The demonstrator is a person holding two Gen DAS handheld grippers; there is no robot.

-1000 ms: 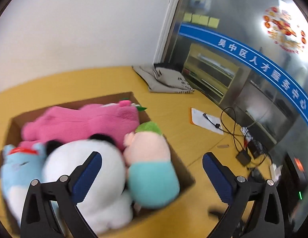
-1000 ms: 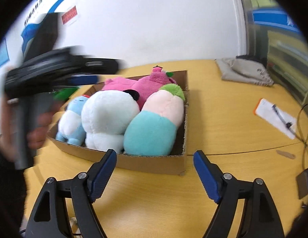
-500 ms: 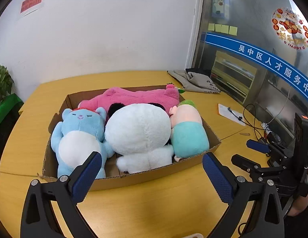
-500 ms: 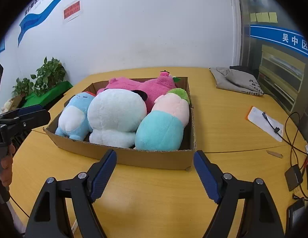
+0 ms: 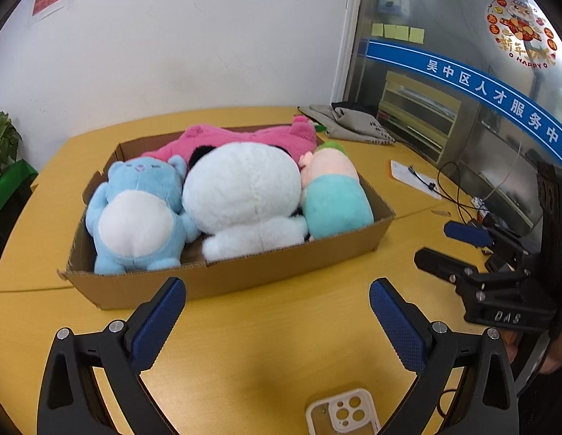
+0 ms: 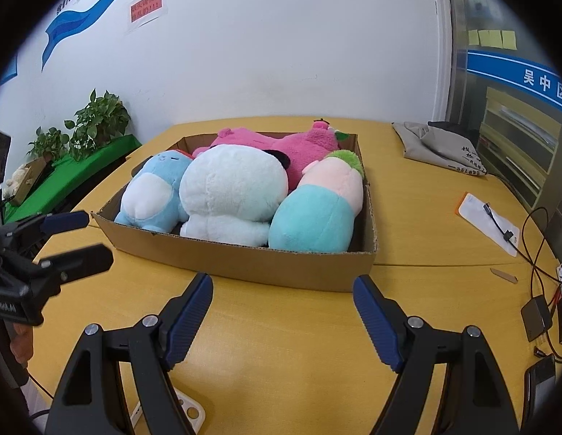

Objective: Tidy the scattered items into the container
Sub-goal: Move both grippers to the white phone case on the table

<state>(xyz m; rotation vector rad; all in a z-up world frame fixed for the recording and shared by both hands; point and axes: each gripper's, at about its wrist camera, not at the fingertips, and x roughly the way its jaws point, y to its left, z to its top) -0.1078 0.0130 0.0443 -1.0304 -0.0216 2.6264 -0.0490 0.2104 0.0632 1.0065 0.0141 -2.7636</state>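
A shallow cardboard box (image 5: 223,279) (image 6: 302,268) stands on the yellow table. In it lie a blue plush (image 5: 136,210) (image 6: 154,195), a big white panda plush (image 5: 244,188) (image 6: 230,188), a teal and pink plush (image 5: 331,195) (image 6: 317,206) and a pink plush (image 5: 244,136) (image 6: 281,145) behind them. My left gripper (image 5: 277,311) is open and empty, in front of the box. My right gripper (image 6: 282,308) is open and empty, also in front of the box. It shows at the right of the left wrist view (image 5: 458,250).
A white phone case (image 5: 342,415) lies on the table near me. A grey folded bag (image 6: 440,145), a paper with a cable (image 6: 487,221) and chargers with wires (image 6: 538,311) lie to the right. Potted plants (image 6: 96,116) stand left.
The left gripper has pulled back from above the box to in front of it, and the whole box came into view. The right gripper has hardly moved.
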